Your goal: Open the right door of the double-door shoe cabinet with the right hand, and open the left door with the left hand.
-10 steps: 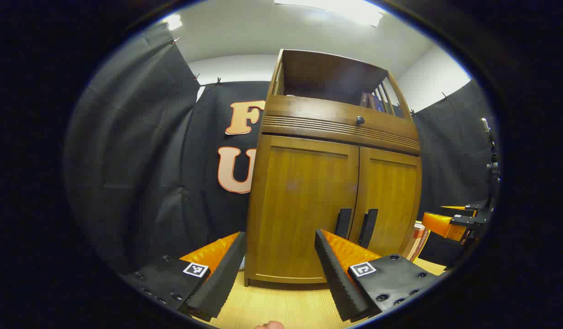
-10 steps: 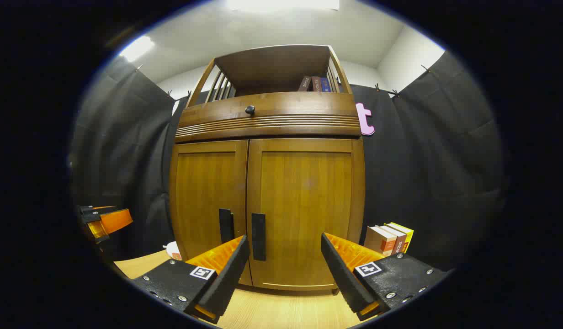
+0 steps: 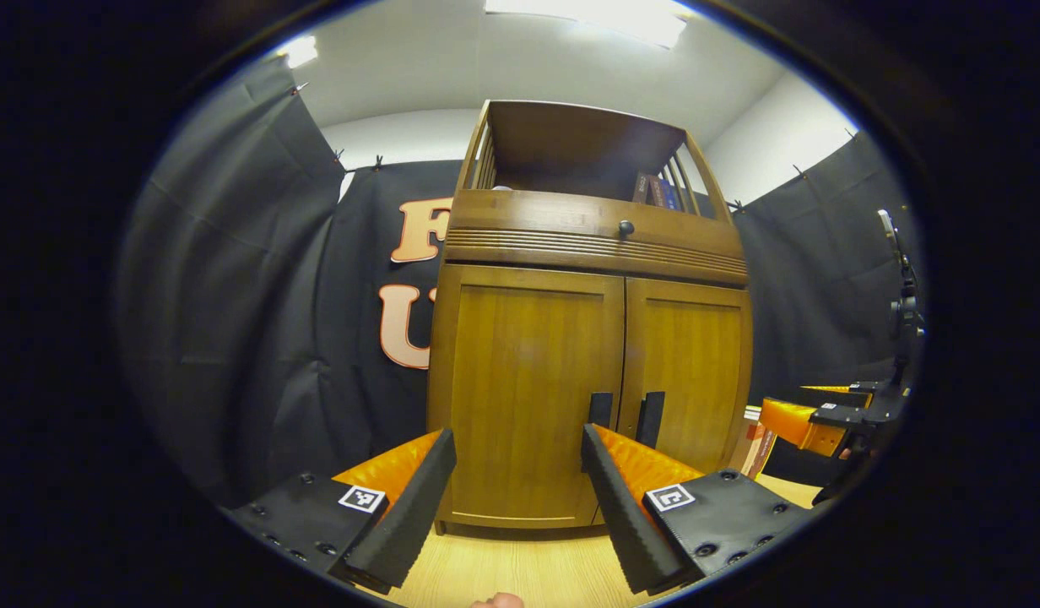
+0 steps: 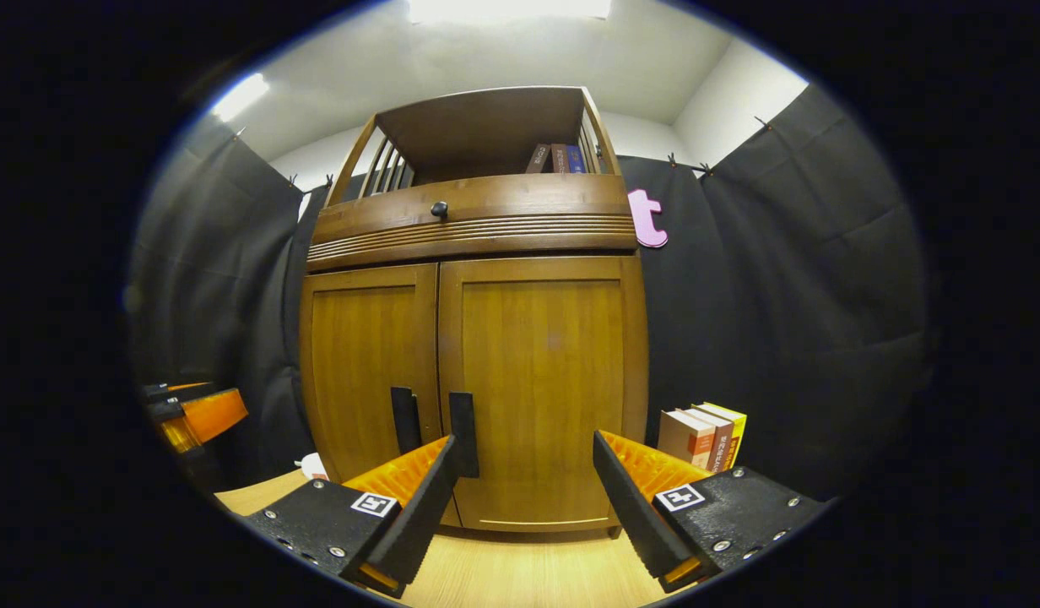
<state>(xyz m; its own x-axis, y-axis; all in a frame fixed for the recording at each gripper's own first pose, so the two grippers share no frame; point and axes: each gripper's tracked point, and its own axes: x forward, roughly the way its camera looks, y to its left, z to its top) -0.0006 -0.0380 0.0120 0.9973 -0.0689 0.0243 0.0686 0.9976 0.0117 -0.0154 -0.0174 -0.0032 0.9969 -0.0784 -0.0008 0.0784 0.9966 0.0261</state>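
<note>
A brown wooden shoe cabinet (image 3: 587,371) stands on the light wood floor with both doors closed. In the left gripper view, the left door (image 3: 528,388) and right door (image 3: 689,371) carry black vertical handles (image 3: 600,409) near the centre seam. My left gripper (image 3: 516,490) is open, short of the left door, nothing between its fingers. In the right gripper view, the right door (image 4: 545,388) has its black handle (image 4: 463,435) just above my left fingertip. My right gripper (image 4: 524,498) is open and apart from the cabinet. The right gripper (image 3: 811,418) also appears at the right of the left gripper view.
Several books (image 4: 701,435) stand on the floor right of the cabinet. A small white object (image 4: 313,464) lies at its left foot. More books (image 4: 558,158) sit in the open top shelf above a drawer with a round black knob (image 4: 439,209). The other gripper (image 4: 195,414) hangs at left.
Both views show the cabinet slightly smaller and shifted left; both grippers have drawn back a little and stayed open. The doors remain closed.
</note>
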